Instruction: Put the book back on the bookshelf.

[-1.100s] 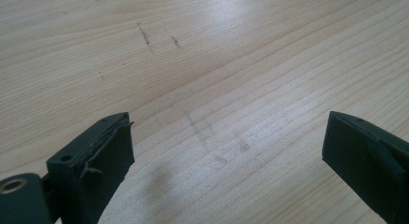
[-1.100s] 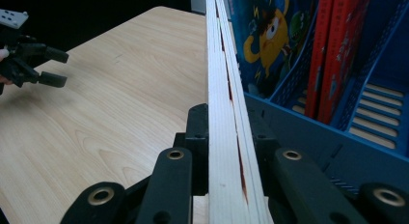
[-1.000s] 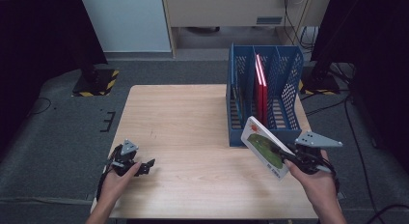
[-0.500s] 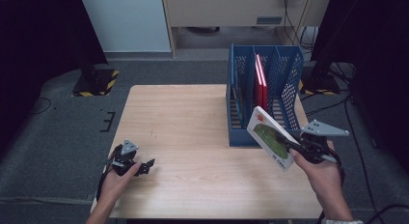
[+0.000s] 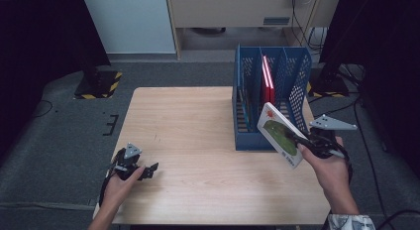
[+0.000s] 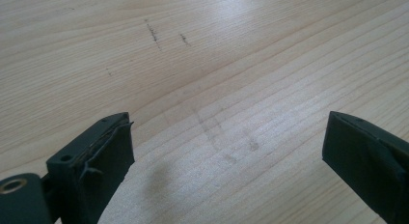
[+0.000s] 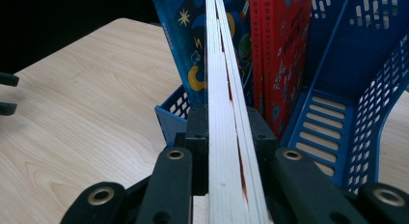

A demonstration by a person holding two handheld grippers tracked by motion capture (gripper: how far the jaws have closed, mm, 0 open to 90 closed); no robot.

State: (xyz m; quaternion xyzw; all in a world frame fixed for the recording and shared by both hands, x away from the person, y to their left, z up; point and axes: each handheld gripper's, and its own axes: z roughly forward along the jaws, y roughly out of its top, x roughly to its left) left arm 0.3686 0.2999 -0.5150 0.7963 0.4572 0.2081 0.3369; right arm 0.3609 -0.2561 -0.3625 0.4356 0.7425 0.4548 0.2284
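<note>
1. The right gripper [image 5: 308,143] pinches a thin white-covered book with a green picture [image 5: 280,135], tilted, just in front of the blue perforated plastic file rack [image 5: 297,103].
2. The left gripper [image 5: 148,170] rests spread wide on the pale wood-grain table [image 5: 198,126].
3. Since a second ago, the book has risen towards the rack.
4. The lettering on the red book [image 7: 277,50] in the rack is unreadable.

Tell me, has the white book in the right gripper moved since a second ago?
Yes. The book has risen and shifted toward the blue file rack, now overlapping its front corner, clamped in the right gripper.
</note>
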